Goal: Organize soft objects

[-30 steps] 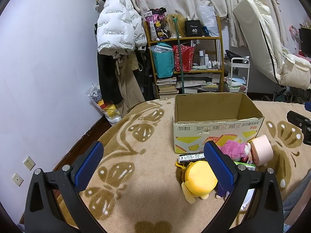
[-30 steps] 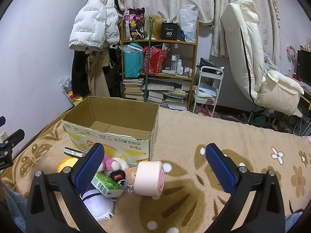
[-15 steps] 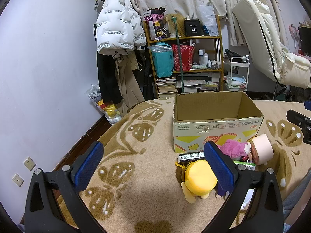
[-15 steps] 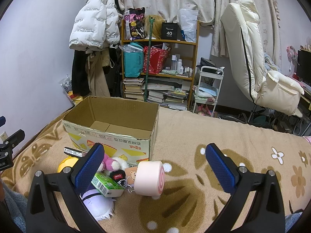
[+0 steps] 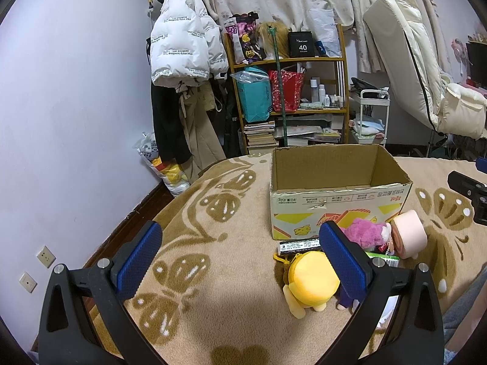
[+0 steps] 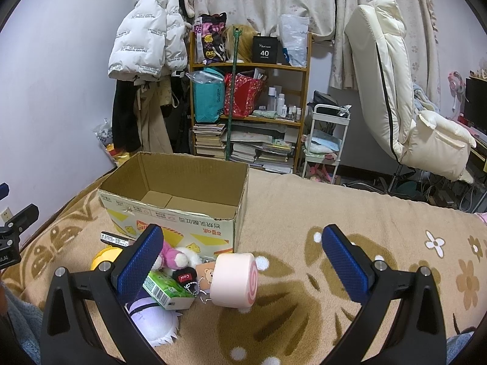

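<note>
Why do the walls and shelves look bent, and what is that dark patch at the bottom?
Left wrist view: fisheye lens bows the lilac wall and blackens the corners; a gripper shadow darkens the beige patterned blanket. Right wrist view: the wooden bookshelf leans, and the open cardboard box stays sharp.
</note>
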### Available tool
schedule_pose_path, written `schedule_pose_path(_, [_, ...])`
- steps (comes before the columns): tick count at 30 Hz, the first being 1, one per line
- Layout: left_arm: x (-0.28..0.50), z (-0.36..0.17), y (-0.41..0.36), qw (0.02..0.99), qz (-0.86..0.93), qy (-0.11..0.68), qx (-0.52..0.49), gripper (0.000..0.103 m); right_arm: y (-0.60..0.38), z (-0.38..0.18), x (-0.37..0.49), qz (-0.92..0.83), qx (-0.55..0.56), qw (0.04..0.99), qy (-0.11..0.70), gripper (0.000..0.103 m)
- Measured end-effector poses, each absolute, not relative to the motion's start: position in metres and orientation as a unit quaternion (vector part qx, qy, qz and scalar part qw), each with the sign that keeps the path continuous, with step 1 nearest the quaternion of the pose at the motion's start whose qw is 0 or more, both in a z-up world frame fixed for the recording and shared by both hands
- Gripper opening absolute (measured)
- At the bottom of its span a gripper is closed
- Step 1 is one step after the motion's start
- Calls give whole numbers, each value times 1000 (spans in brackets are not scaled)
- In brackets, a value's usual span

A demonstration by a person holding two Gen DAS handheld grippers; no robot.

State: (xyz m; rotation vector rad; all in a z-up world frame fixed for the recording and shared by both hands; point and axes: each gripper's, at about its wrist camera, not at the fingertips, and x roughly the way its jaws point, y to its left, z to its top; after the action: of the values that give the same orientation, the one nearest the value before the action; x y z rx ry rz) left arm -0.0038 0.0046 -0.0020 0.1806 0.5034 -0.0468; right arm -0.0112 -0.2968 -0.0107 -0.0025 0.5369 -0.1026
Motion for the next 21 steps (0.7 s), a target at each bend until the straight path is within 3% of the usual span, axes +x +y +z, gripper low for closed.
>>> schedule_pose_path(21, [-4, -2, 4, 964, -23, 249, 90, 102, -297, -9, -11, -50, -2, 963, 266, 103])
